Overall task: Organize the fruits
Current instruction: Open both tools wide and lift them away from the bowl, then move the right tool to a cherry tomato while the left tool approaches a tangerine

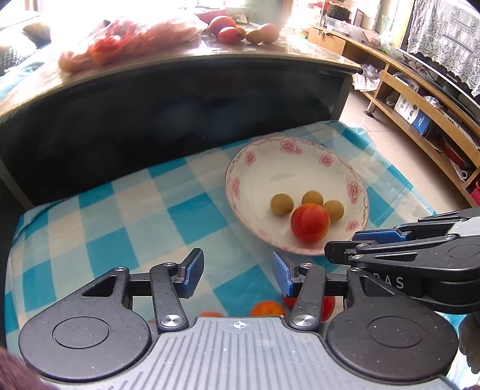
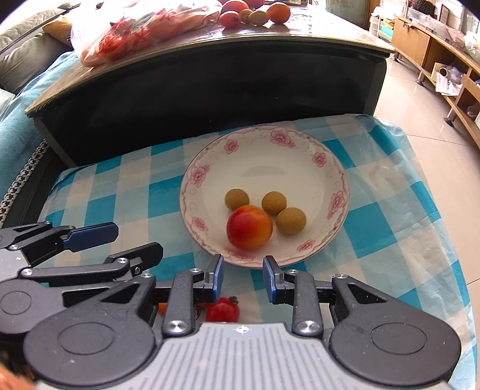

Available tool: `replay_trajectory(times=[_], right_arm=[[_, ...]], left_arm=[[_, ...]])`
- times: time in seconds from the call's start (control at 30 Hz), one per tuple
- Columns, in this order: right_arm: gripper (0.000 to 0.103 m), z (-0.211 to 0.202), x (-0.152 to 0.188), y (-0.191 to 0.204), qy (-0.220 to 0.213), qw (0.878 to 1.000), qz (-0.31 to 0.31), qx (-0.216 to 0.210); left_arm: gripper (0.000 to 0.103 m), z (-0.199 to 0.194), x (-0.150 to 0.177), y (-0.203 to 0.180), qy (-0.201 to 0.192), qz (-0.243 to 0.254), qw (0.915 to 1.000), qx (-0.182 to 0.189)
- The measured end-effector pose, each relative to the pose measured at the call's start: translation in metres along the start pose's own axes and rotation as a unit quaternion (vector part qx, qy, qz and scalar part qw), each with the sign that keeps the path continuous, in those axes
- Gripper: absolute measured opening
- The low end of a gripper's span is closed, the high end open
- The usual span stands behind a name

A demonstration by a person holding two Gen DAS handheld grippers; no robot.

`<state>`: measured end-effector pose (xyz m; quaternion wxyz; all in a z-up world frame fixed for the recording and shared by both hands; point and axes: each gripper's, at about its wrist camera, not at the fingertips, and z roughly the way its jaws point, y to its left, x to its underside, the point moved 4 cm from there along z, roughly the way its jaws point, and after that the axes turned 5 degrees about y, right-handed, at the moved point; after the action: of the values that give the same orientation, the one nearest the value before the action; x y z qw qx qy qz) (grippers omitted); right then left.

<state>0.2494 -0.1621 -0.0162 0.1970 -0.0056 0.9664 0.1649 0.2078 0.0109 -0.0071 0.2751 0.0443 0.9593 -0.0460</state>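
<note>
Plate (image 2: 264, 168) w/ pink flower rim sits on a blue-and-white checked cloth (image 2: 126, 192), holding one red-orange round fruit (image 2: 249, 227) and three small olive-brown round ones (image 2: 237, 199) (image 2: 274, 203) (image 2: 291, 221); the big fruit touches at least the left and right small ones, all bunched in the plate's near half, far half bare. Left gripper (image 1: 238, 271) hovers over the cloth just left of the plate's near rim, jaws parted w/ nothing between them, blue pads (image 1: 192, 270) facing each other. Right gripper (image 2: 243, 277) sits right at the plate's near edge, jaws also apart and empty, a narrower gap than the left's. Loose on the cloth below the tools: a small red tomato w/ dried calyx (image 2: 222, 310) under the right gripper, and orange-red fruit (image 1: 267, 309) partly hidden beneath the left one (count unclear, bodies block the view). The two grippers are close side by side, the right one's fingers crossing into the left view near the plate rim. Cloth is open to the left of the plate; on the right it drops off toward tiled floor (image 2: 420, 99). Behind the plate rises a dark table side (image 2: 210, 90), near the plate's far rim; its top carries a plastic bag of red stuff (image 2: 135, 33) and more fruit (image 2: 255, 13), blurry in left view
</note>
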Motion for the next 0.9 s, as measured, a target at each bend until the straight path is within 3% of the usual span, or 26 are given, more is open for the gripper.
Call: replay_trajectory(times=[0.53, 0.73, 0.9], right_arm=[[0.033, 0.006, 0.021, 0.018, 0.016, 1.000, -0.003, -0.012], [0.034, 0.006, 0.023, 0.024, 0.018, 1.000, -0.009, -0.022], [0.036, 0.004, 0.027, 0.029, 0.020, 0.999, -0.011, -0.035]], left_arm=[[0.058, -0.004, 0.025, 0.012, 0.023, -0.014, 0.9996, -0.002], [0.063, -0.007, 0.032, 0.021, 0.022, -0.023, 0.9995, -0.001], [0.062, -0.006, 0.038, 0.031, 0.026, -0.025, 0.9992, -0.018]])
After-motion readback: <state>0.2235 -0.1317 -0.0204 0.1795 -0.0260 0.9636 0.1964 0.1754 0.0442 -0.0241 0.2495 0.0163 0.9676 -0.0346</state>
